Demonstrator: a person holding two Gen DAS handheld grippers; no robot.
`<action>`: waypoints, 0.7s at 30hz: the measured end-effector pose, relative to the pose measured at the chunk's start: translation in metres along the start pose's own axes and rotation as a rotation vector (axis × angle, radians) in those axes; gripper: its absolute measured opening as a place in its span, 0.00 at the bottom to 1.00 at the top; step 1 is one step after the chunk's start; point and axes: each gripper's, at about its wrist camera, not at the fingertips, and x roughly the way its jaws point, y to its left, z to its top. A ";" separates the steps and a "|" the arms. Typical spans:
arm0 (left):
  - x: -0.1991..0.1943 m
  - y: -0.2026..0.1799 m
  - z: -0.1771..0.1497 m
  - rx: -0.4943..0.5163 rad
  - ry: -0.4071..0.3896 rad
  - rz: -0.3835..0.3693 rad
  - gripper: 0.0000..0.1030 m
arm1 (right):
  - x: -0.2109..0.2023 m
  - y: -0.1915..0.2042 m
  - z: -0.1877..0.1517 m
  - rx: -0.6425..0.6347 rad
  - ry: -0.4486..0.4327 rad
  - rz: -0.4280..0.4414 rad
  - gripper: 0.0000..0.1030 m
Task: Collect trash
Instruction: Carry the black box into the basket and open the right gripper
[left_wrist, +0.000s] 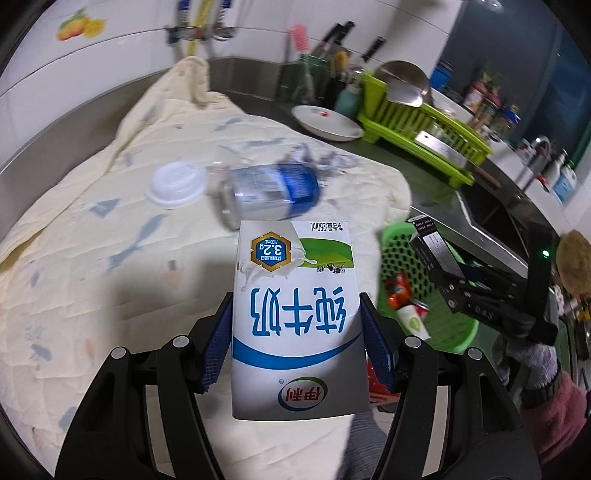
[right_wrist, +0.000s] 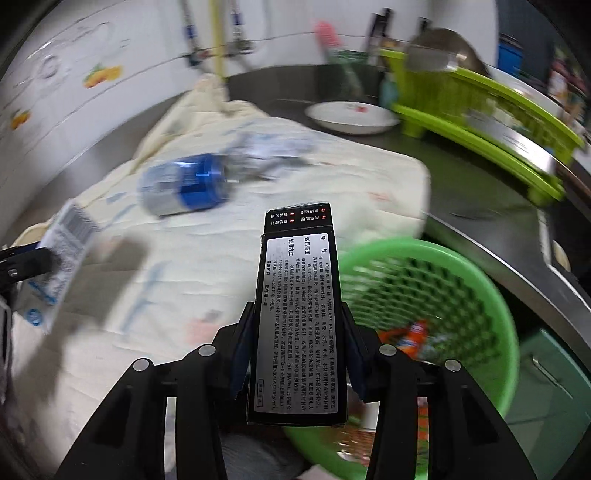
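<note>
My left gripper (left_wrist: 297, 328) is shut on a white and blue milk carton (left_wrist: 295, 314), held above the pale cloth (left_wrist: 92, 258); the carton also shows at the left of the right wrist view (right_wrist: 55, 266). My right gripper (right_wrist: 297, 339) is shut on a long black box (right_wrist: 299, 314) at the left rim of the green basket (right_wrist: 461, 280), which holds wrappers (right_wrist: 413, 336). In the left wrist view the black box (left_wrist: 436, 251) hangs over the basket (left_wrist: 406, 273). A blue and clear can (left_wrist: 269, 192) and a white lid (left_wrist: 175, 184) lie on the cloth.
A crumpled clear wrapper (left_wrist: 325, 158) lies behind the can. A white dish (left_wrist: 327, 122) and a green dish rack (left_wrist: 424, 125) with a metal bowl stand at the back right. A sink (left_wrist: 491, 210) lies to the right. Bottles line the far counter.
</note>
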 end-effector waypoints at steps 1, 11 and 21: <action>0.003 -0.005 0.000 0.007 0.004 -0.006 0.62 | 0.001 -0.011 -0.001 0.016 0.005 -0.019 0.41; 0.025 -0.037 0.004 0.052 0.045 -0.025 0.62 | 0.026 -0.068 -0.009 0.104 0.039 -0.099 0.41; 0.047 -0.069 0.009 0.098 0.074 -0.068 0.62 | 0.017 -0.075 -0.007 0.111 0.000 -0.106 0.49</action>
